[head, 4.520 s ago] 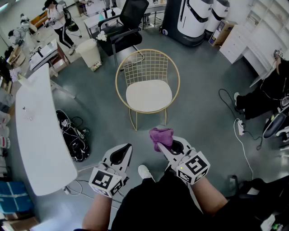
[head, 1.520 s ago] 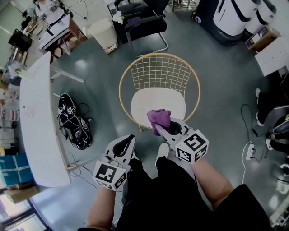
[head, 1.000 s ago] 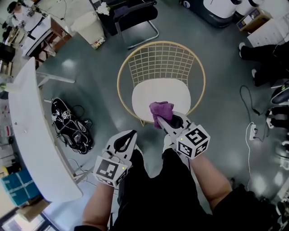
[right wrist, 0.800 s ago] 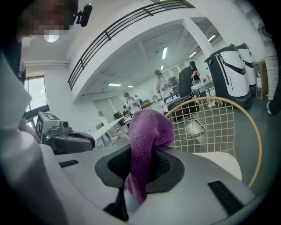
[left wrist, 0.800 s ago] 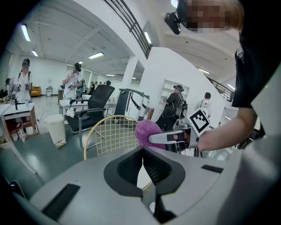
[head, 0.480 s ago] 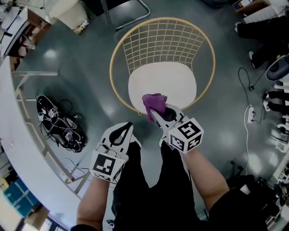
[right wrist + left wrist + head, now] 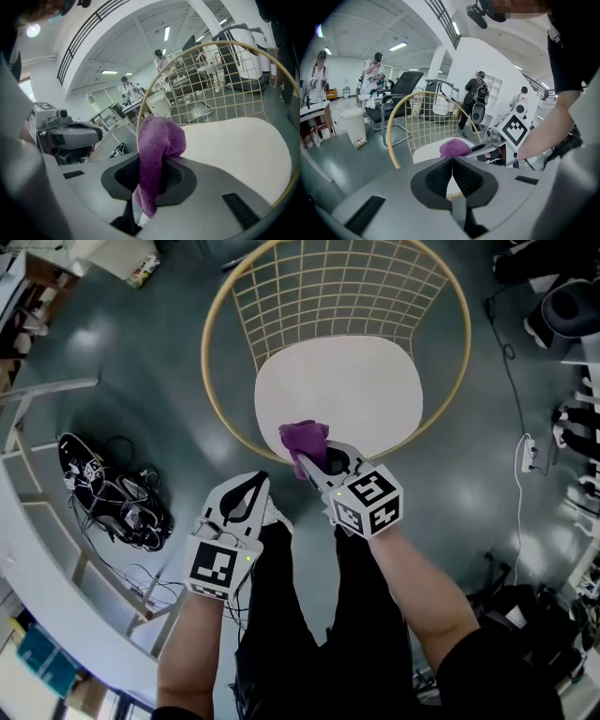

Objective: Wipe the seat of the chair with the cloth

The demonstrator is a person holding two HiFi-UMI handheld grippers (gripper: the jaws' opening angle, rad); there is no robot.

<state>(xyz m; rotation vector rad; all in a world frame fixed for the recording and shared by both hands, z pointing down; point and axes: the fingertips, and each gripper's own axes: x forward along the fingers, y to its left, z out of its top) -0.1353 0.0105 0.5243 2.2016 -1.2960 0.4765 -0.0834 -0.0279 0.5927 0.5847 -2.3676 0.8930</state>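
At your far left the white counter (image 7: pixel 42 601) runs out of the frame, so only its curved edge and some of its struts show. Beside it on the floor (image 7: pixel 187 362) lies a black heap (image 7: pixel 117 498) with cords; whether it is a bag or only cables is hard to tell. Your left tongs (image 7: pixel 255 486) hang over the floor just short of the chair (image 7: pixel 225 352), pads pressed together with nothing between them. Next comes the purple cloth (image 7: pixel 304 439), bunched at the near edge of the white seat (image 7: pixel 356 381); no view settles whether it touches the seat or hangs just above it. Your right tongs (image 7: pixel 317 463) are clamped on the cloth, which drapes down through the gap and hides the inner pads. The cloth and tongs cover a bit of the seat's near rim. The chair's wire back (image 7: pixel 337 287) is cut off by the top of the head view. Far right, a white power strip (image 7: pixel 527 448) lies on the floor, its cord trailing off.
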